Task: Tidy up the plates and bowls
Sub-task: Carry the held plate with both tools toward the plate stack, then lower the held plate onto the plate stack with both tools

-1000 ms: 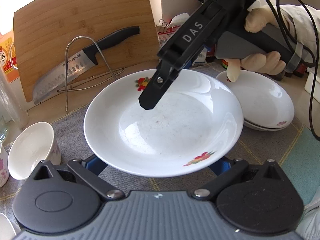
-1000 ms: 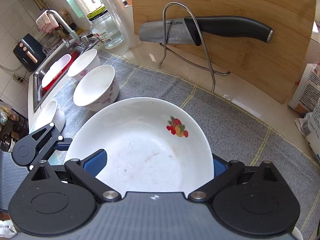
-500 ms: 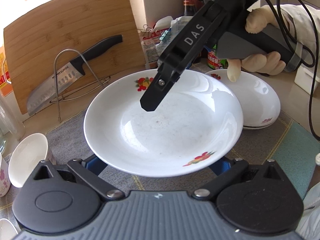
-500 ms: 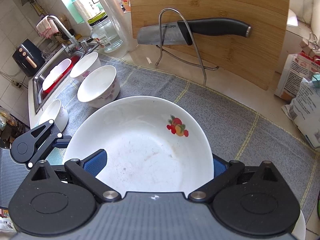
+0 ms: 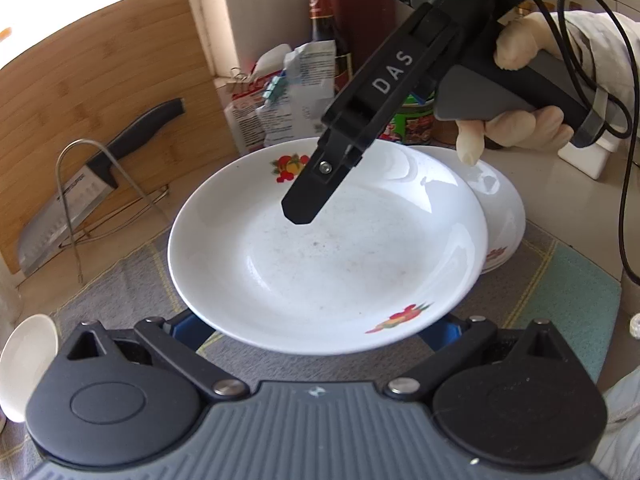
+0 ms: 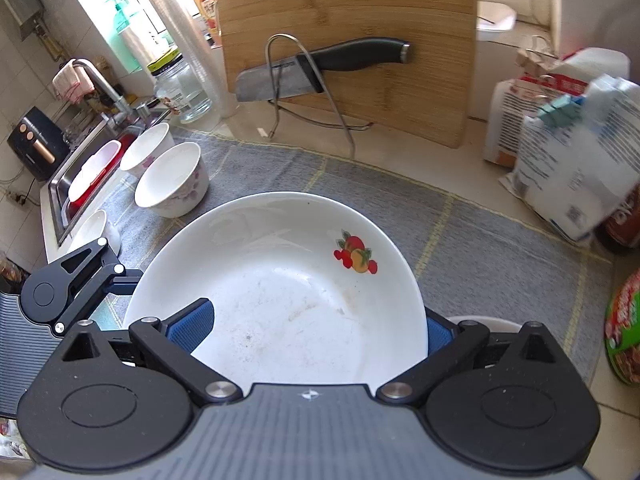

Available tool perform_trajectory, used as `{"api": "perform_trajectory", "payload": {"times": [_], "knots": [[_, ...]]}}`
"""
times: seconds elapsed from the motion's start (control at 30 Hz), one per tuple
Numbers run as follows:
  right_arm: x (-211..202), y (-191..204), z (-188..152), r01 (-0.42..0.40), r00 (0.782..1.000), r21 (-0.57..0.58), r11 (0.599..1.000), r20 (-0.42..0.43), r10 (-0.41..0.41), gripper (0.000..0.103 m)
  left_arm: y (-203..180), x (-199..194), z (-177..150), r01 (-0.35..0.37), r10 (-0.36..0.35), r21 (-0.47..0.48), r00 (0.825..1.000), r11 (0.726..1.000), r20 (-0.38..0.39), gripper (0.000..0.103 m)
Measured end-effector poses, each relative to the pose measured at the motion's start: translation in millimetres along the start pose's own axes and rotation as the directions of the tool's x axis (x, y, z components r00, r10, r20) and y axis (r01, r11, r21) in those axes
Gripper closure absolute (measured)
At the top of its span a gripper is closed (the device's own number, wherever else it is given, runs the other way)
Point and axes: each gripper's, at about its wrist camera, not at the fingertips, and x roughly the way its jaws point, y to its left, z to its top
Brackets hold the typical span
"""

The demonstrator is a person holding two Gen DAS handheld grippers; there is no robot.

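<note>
A: What do the grippers have?

B: Both pinch one white plate (image 5: 332,264) with fruit prints. The left gripper (image 5: 316,330) clamps the rim at 6 o'clock in its own view, its blue pads (image 5: 188,326) pressed to the plate's sides. The right gripper (image 6: 308,326) pinches the rim on the opposite side; from the left camera its black finger (image 5: 310,194) hangs over the plate at 12 o'clock, with a gloved hand (image 5: 516,128) on the handle at 2 o'clock.

A: Where is the plate?

B: Lifted above the grey mat (image 6: 460,240) on the surface, overlapping a stack of plates (image 5: 502,216) at 3 o'clock in the left view.

A: And the bowls?

B: In the right view, two white bowls (image 6: 172,180) stand at 10 o'clock beside the sink (image 6: 60,204). A knife (image 6: 320,66) rests in a wire rack against the cutting board (image 6: 348,20) at 12 o'clock.
</note>
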Motion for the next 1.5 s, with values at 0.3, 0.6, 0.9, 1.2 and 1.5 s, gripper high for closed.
{"api": "perform_trajectory", "payload": {"times": [0.3,0.6,0.9,1.2,1.5], "knots": [[-29.4,-19.1,-28.4,0.048,0.998,0.058,0.997,0.033,-0.05,0.0,-28.4,4.9,14.0,0.053,-0.054,0.061,0.998,0.997,0.016,0.001],[-50.3,-36.0,-56.6,0.083,0.995,0.122,0.989,0.051,-0.09,0.0,-56.9,9.4,22.6,0.109,-0.111,0.108,0.994,0.988,0.012,0.001],[-49.3,-54.8,-77.0,0.098,0.993,0.177,0.979,0.04,-0.107,0.0,-73.2,21.2,24.2,0.149,-0.147,0.114,0.989,0.982,-0.022,0.001],[-42.5,-63.8,-86.1,0.102,0.994,0.194,0.976,0.024,-0.109,0.0,-77.6,29.2,25.1,0.165,-0.159,0.123,0.986,0.979,-0.054,0.001],[-36.6,-72.0,-89.8,0.099,0.994,0.22,0.971,0.02,-0.106,0.0,-76.4,35.8,27.1,0.18,-0.172,0.119,0.982,0.976,-0.078,0.001]]}}
